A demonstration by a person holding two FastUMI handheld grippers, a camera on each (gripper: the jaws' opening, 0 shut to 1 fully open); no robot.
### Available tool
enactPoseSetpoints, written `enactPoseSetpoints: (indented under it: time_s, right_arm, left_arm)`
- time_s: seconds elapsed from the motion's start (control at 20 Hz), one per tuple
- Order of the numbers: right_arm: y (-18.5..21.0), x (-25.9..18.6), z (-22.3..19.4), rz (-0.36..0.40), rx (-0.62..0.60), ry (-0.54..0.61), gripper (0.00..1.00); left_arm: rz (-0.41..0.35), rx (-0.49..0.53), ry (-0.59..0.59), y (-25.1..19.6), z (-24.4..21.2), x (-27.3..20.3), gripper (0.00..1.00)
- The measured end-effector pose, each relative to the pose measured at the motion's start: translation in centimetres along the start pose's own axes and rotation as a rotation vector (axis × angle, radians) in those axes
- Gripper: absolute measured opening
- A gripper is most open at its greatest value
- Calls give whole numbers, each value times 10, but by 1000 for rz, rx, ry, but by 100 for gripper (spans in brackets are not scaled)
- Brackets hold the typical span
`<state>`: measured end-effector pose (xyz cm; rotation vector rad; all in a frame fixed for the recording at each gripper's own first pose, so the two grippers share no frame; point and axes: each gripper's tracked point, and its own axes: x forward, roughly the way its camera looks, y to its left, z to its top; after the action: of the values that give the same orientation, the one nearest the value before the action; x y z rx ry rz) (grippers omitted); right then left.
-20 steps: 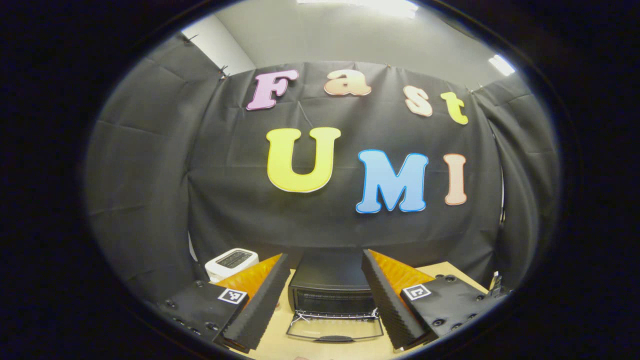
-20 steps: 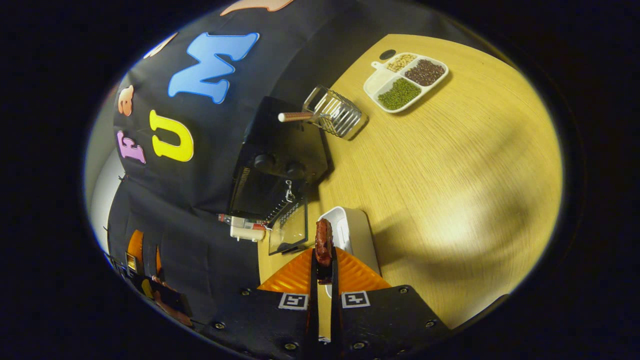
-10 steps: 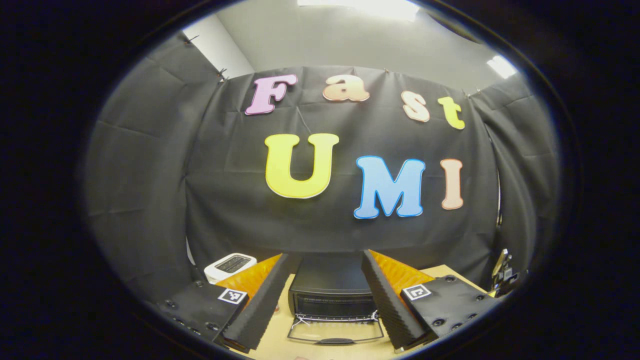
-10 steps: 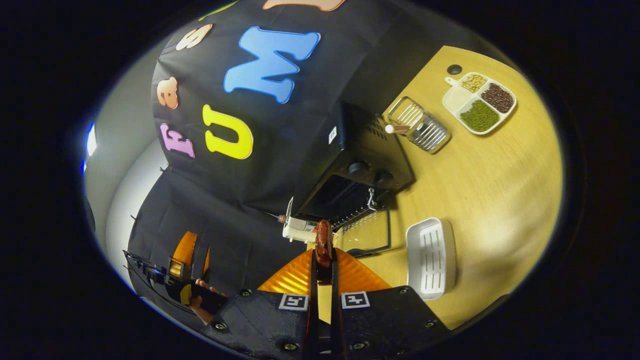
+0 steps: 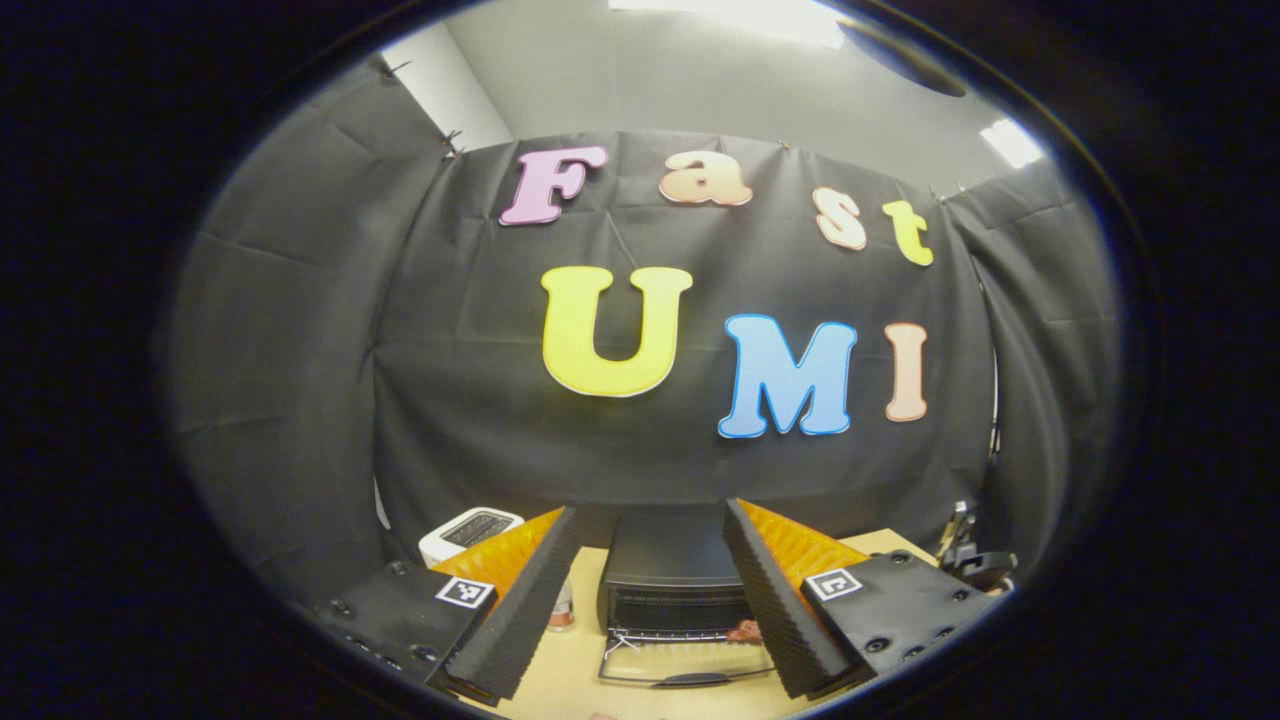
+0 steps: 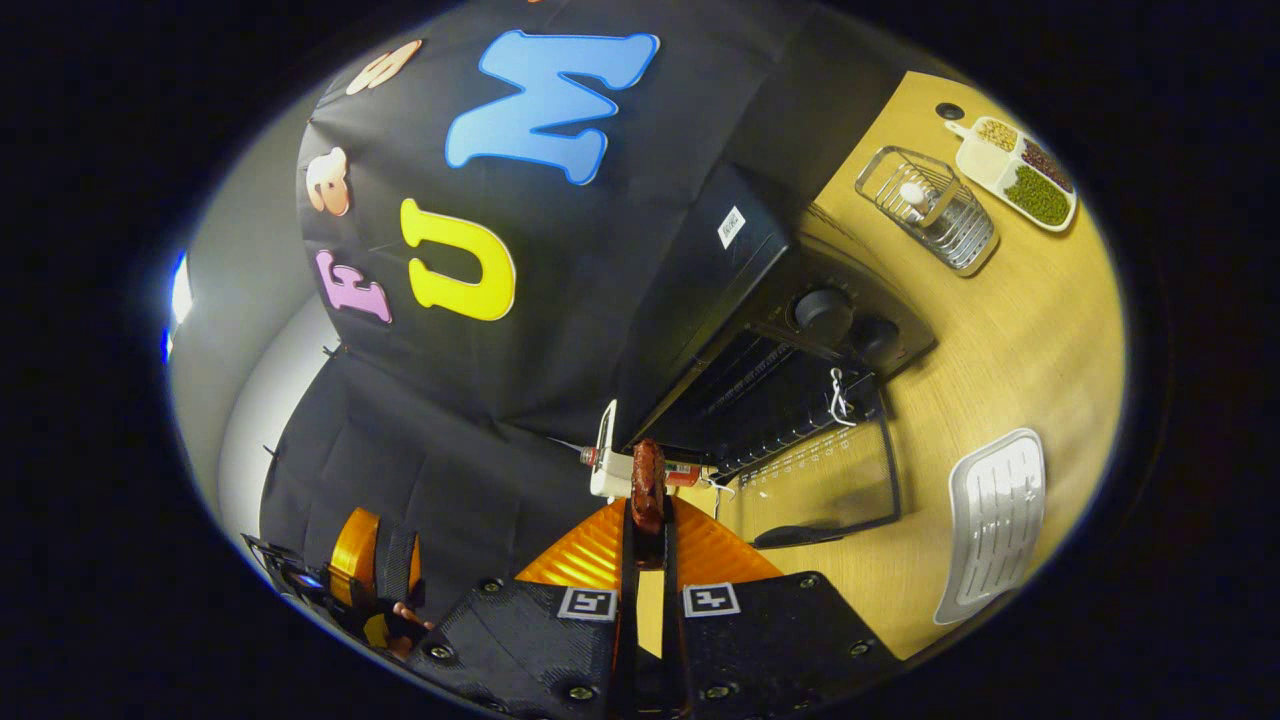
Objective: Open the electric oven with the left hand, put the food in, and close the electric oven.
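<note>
The oven (image 6: pixel 800 340) sits on the table (image 6: pixel 1000 340) with its glass door (image 6: pixel 820 480) folded down flat — the inside is open. The right gripper (image 6: pixel 647 500) is squeezed tight on a small brown piece of food (image 6: pixel 647 470), held by its bottom end, just in front of the oven's mouth. The food looks light and probably a bit soft, so a gentle pinch low down should do. The left gripper (image 5: pixel 650 590) is wide open and holds nothing, pointing at the oven from farther back.
</note>
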<state>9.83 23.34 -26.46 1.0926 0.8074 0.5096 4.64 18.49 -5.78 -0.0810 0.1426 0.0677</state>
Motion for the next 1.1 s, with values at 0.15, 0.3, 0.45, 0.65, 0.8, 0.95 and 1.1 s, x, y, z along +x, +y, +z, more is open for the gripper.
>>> enactPoseSetpoints:
  time_s: [0.15, 0.3, 0.45, 0.65, 0.8, 0.95, 1.1]
  right_arm:
    - [-10, 36, 7, -29, 16, -33, 10]
    - [-30, 65, 18, -102, 52, -109, 10]
    - [-43, 91, 29, -144, 98, -195, 10]
    - [-55, 121, 48, -170, 91, -312, 10]
    - [-63, 136, 59, -182, 97, -383, 10]
    - [-81, 145, 62, -220, 127, -415, 10]
    - [-89, 147, 66, -247, 142, -429, 10]
  left_arm:
    - [10, 18, -2, 23, 1, -8, 92]
    - [21, 27, 31, 41, -11, -15, 100]
    - [46, 26, 61, 63, -20, -19, 100]
    - [76, 21, 82, 83, -28, -19, 98]
    - [88, 18, 104, 89, -35, -17, 98]
    - [88, 27, 117, 89, -40, -17, 98]
    - [82, 29, 122, 85, -41, -12, 98]
